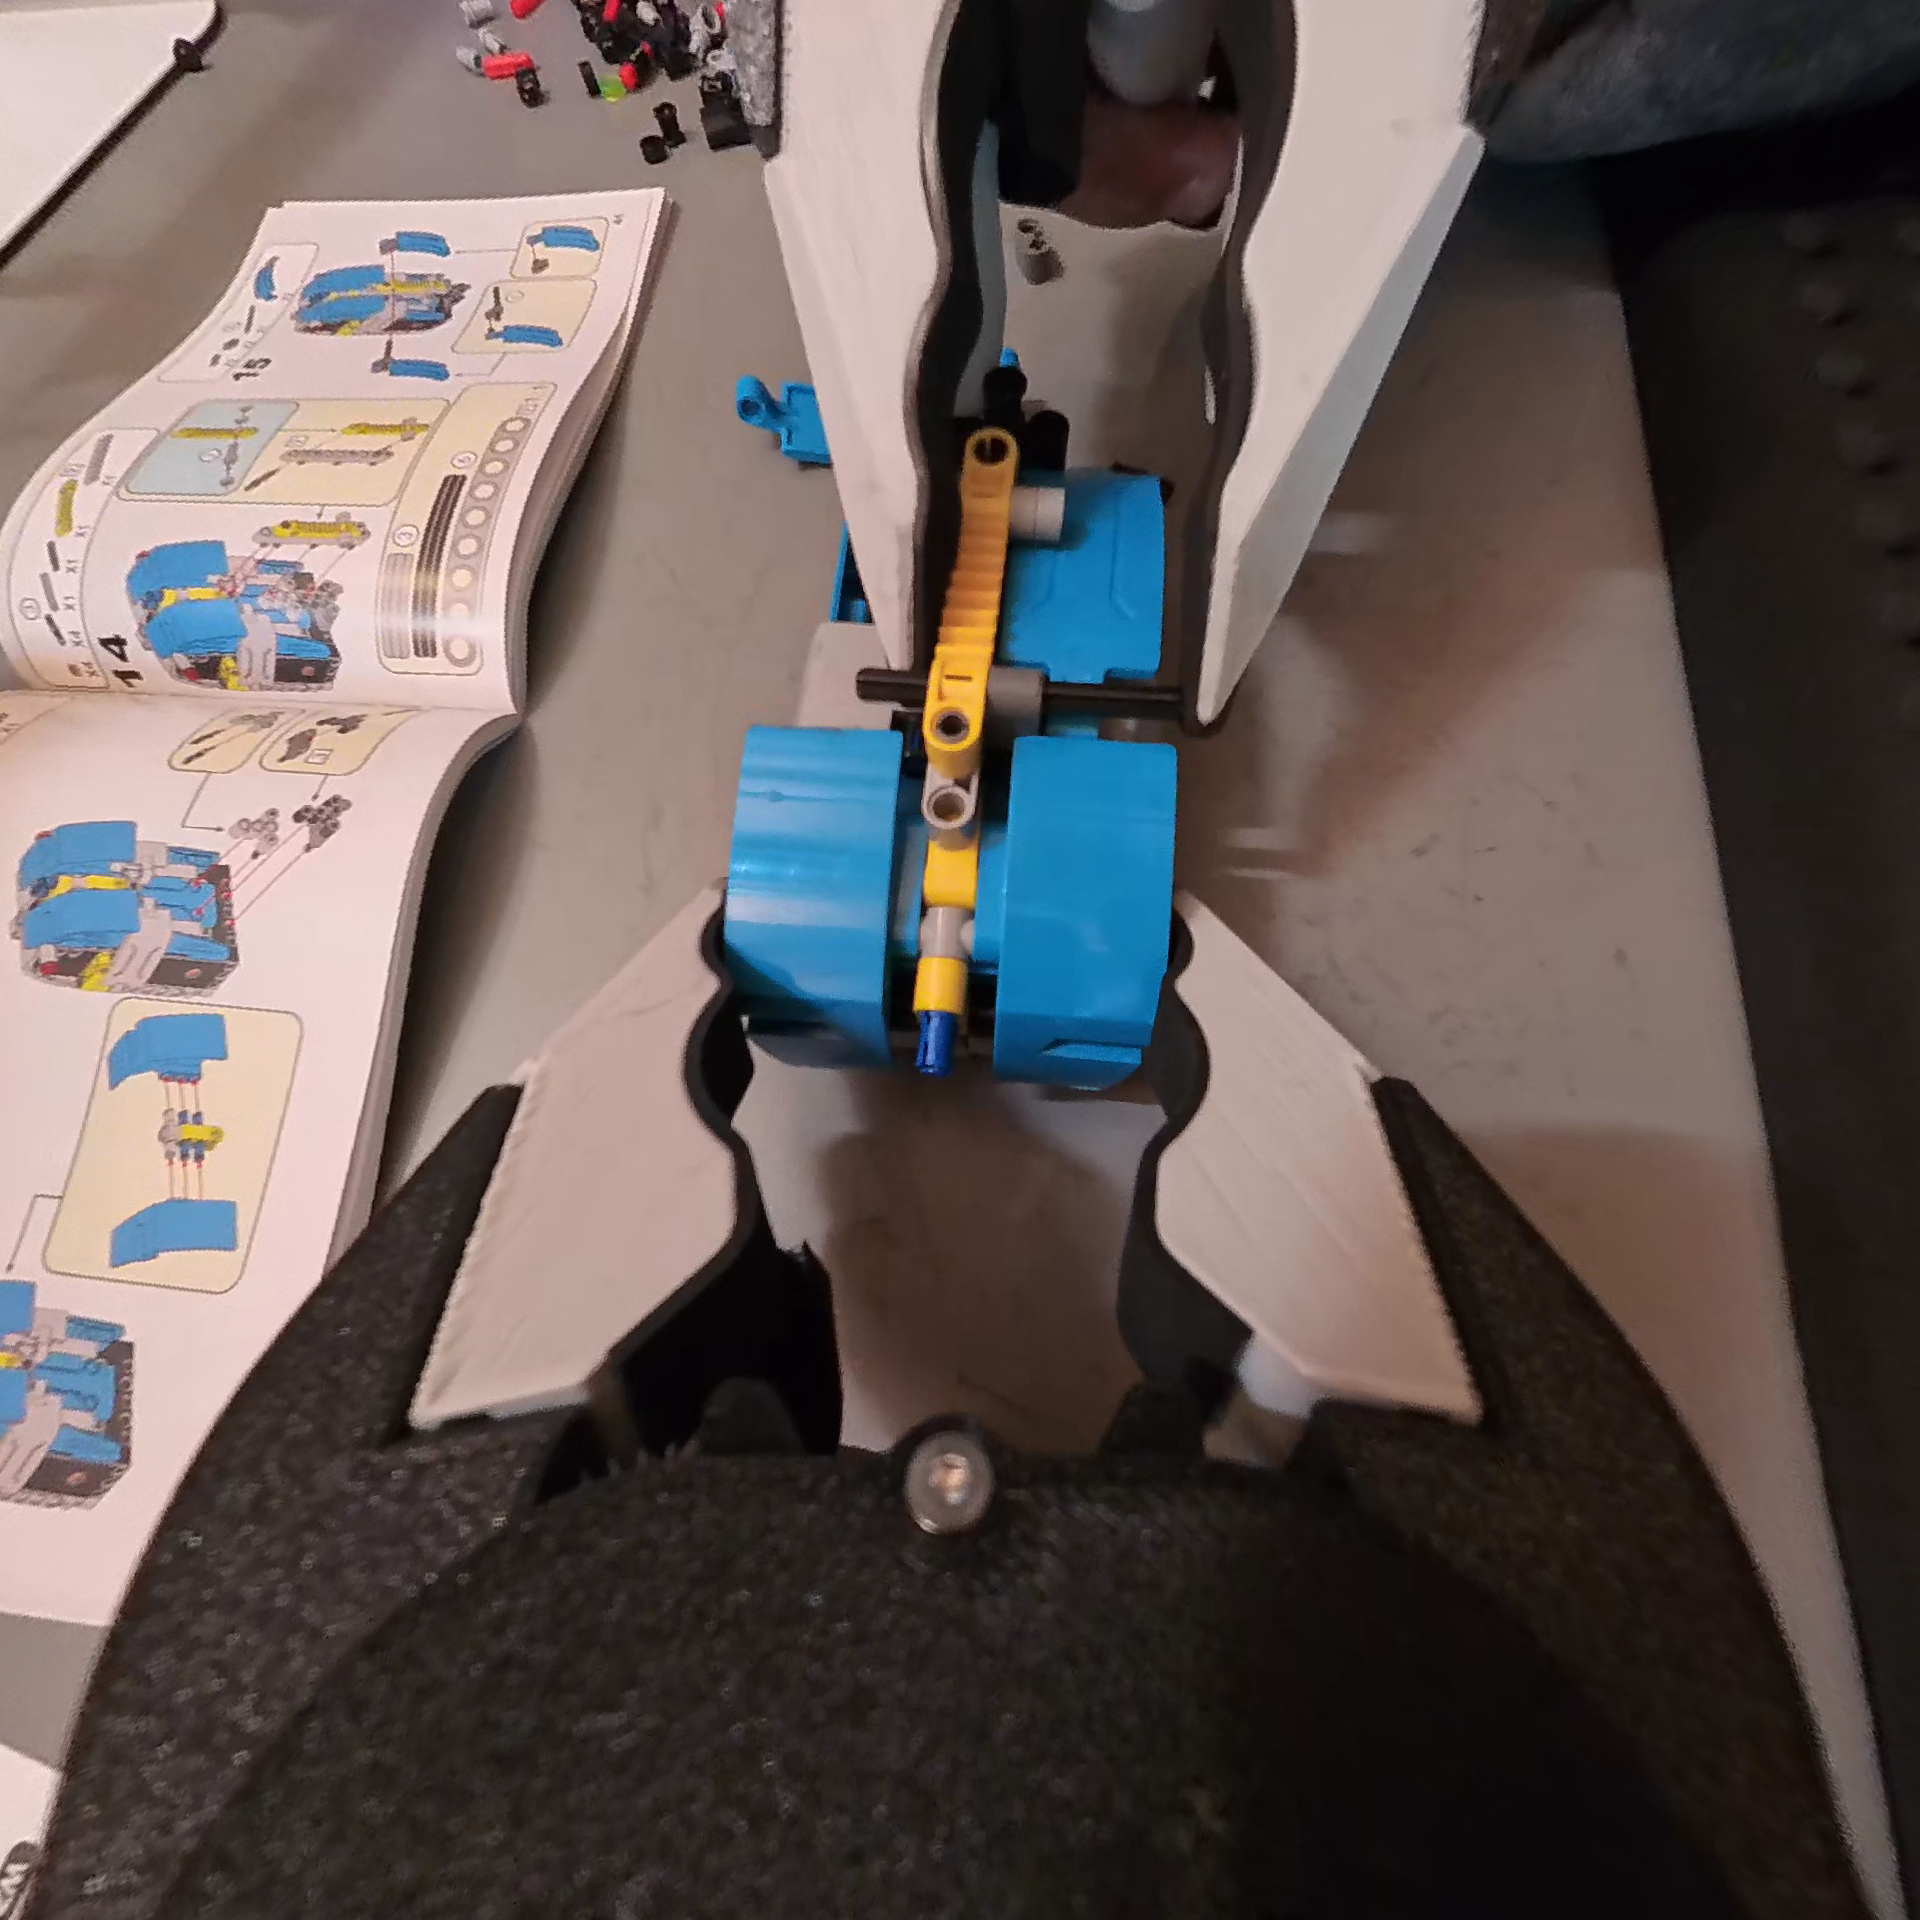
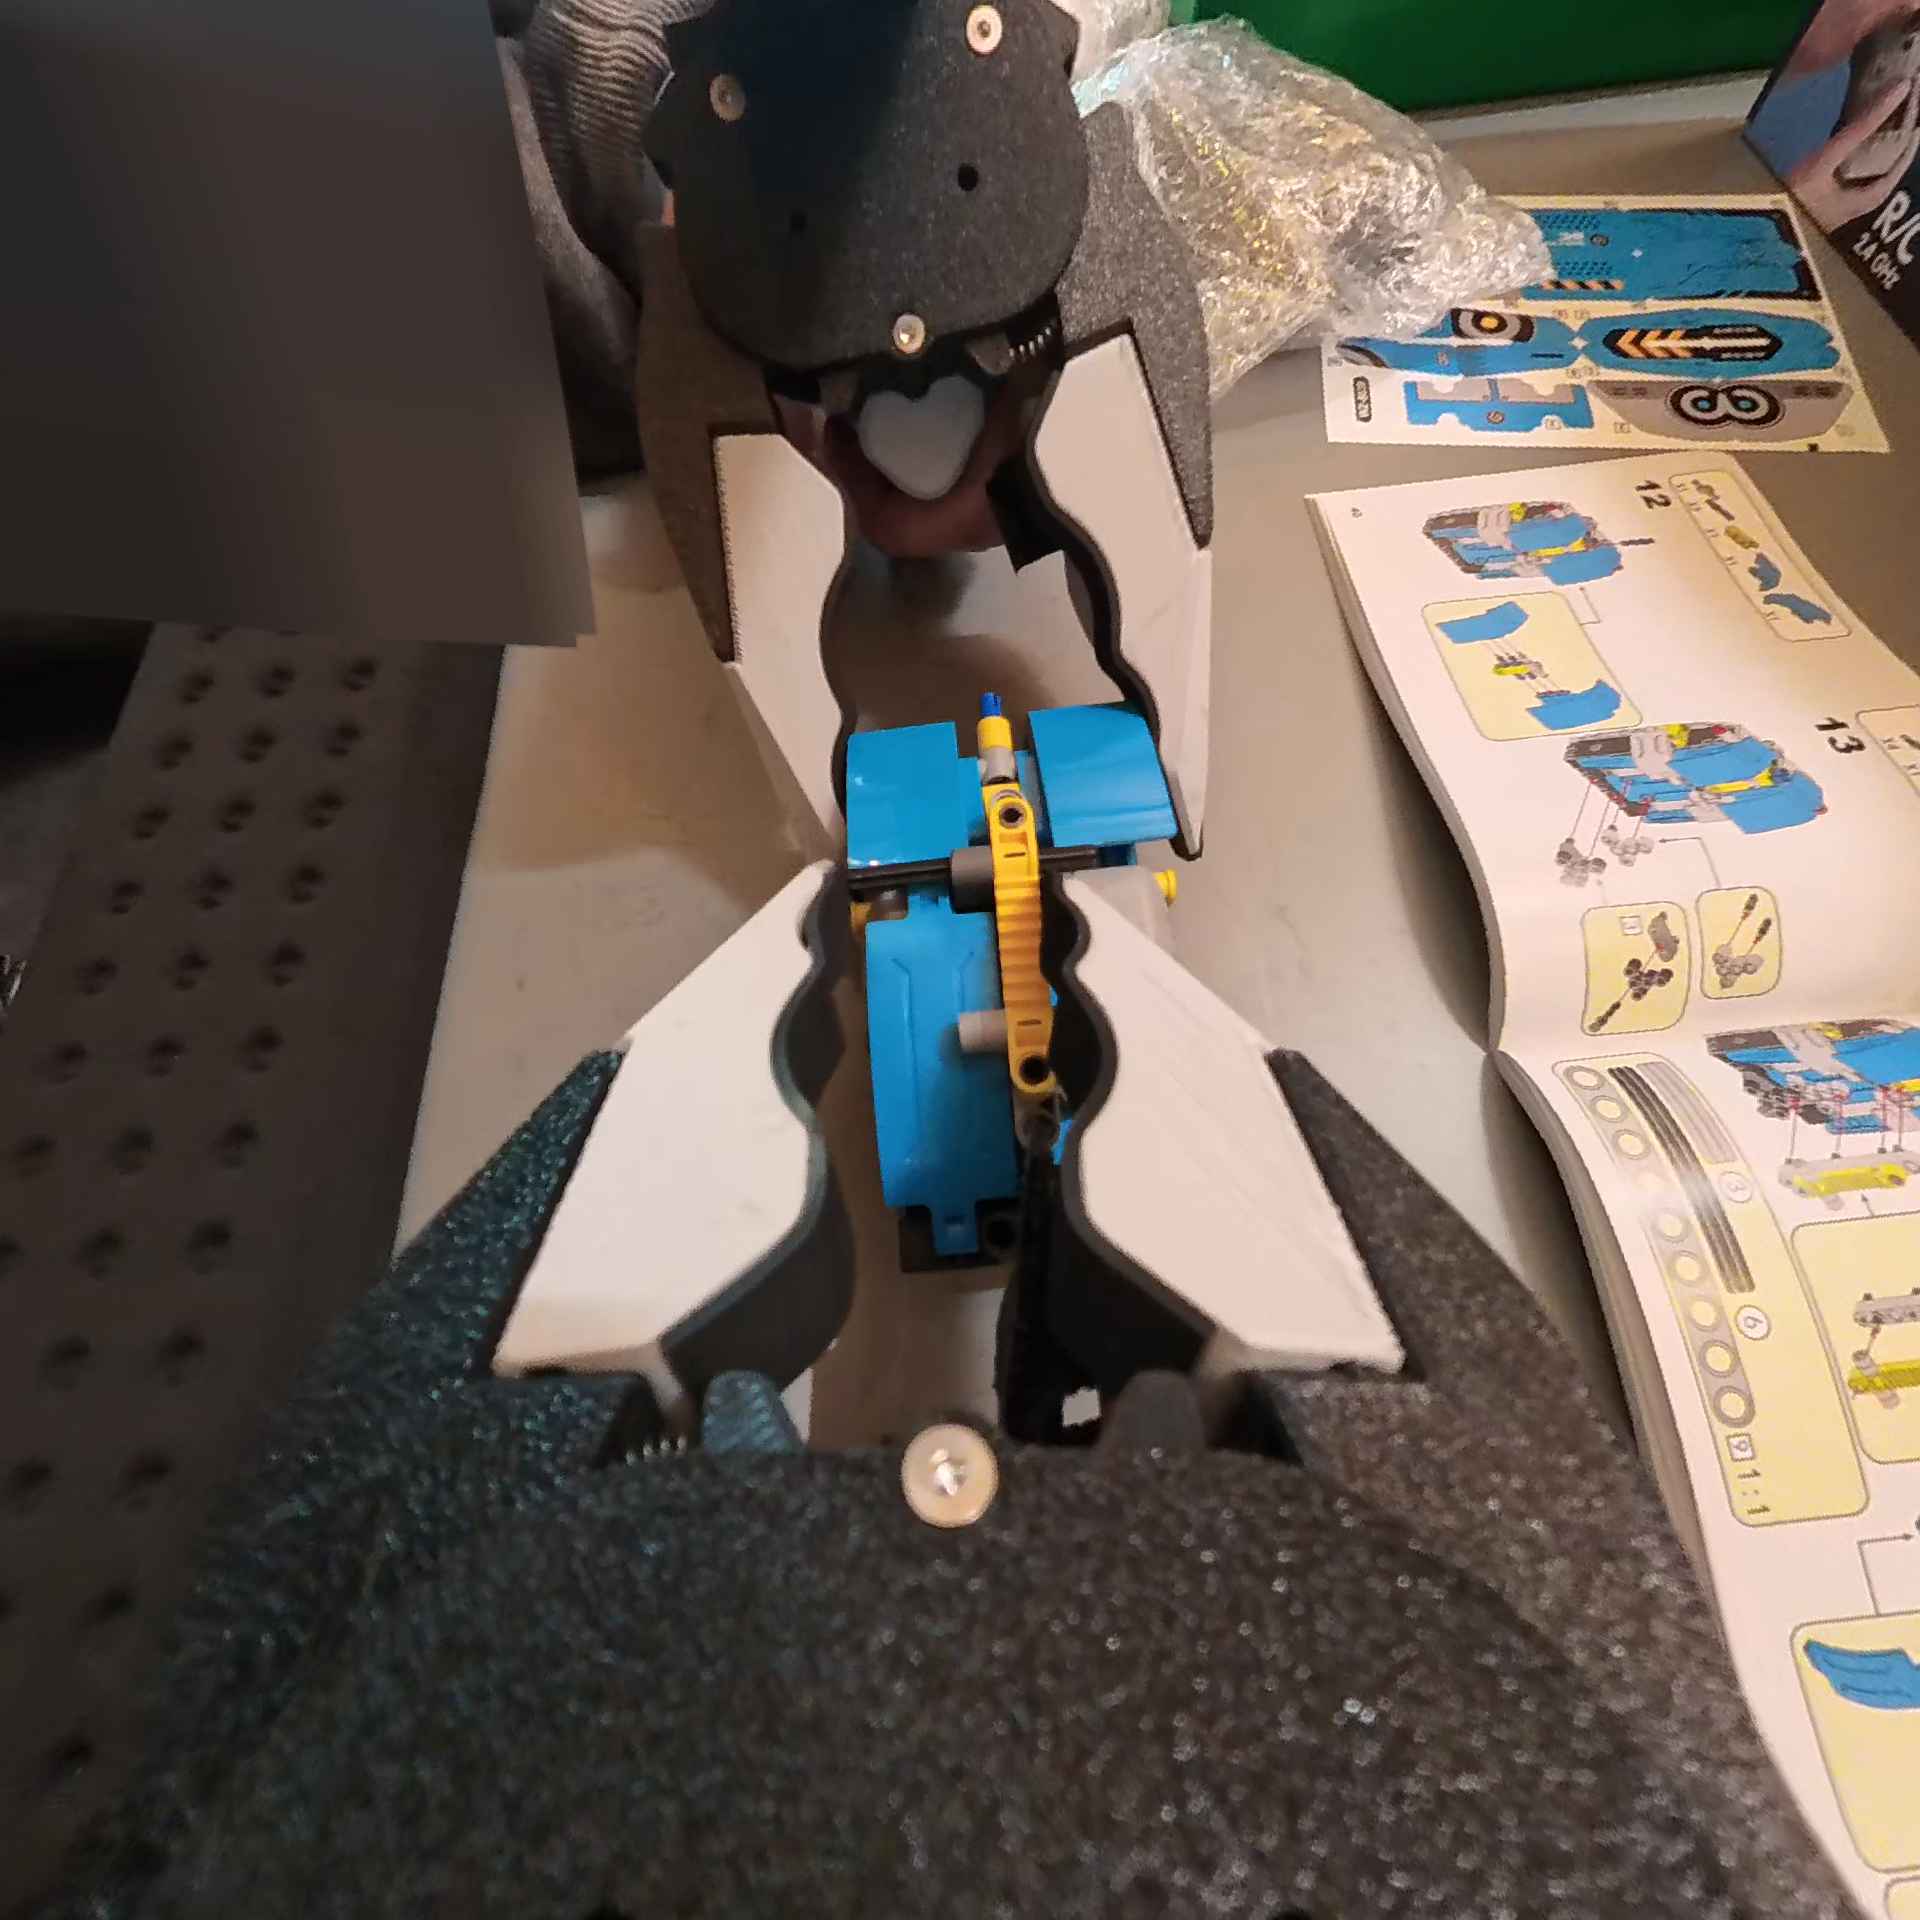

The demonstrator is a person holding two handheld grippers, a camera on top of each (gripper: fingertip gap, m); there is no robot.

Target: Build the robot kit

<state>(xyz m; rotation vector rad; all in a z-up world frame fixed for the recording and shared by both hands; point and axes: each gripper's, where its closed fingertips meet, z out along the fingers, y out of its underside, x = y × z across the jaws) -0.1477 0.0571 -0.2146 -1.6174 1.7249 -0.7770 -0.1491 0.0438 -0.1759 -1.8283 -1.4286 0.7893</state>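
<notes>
A blue brick-built model (image 1: pixel 810 883) carries a yellow toothed beam (image 1: pixel 977 561) along its top and a black axle (image 1: pixel 1101 694) across it. My left gripper (image 1: pixel 951 914) is shut on the model's near end, across two rounded blue panels. My right gripper (image 1: pixel 1049 691) comes in from the far side, shut on the other end. In the right wrist view my right gripper (image 2: pixel 951 883) clamps the blue block (image 2: pixel 914 1039) and the yellow beam (image 2: pixel 1018 956). The left gripper (image 2: pixel 1013 831) faces it. I cannot tell whether the model rests on the table.
An open instruction booklet (image 1: pixel 312 582) lies left of the model and shows in the right wrist view (image 2: pixel 1662 935). Loose small parts (image 1: pixel 644 62) and a blue piece (image 1: pixel 779 416) lie beyond. A sticker sheet (image 2: pixel 1600 332), crumpled plastic wrap (image 2: pixel 1278 187) and a perforated dark mat (image 2: pixel 208 935) are nearby. About 4 cm separates my left fingertips from my right.
</notes>
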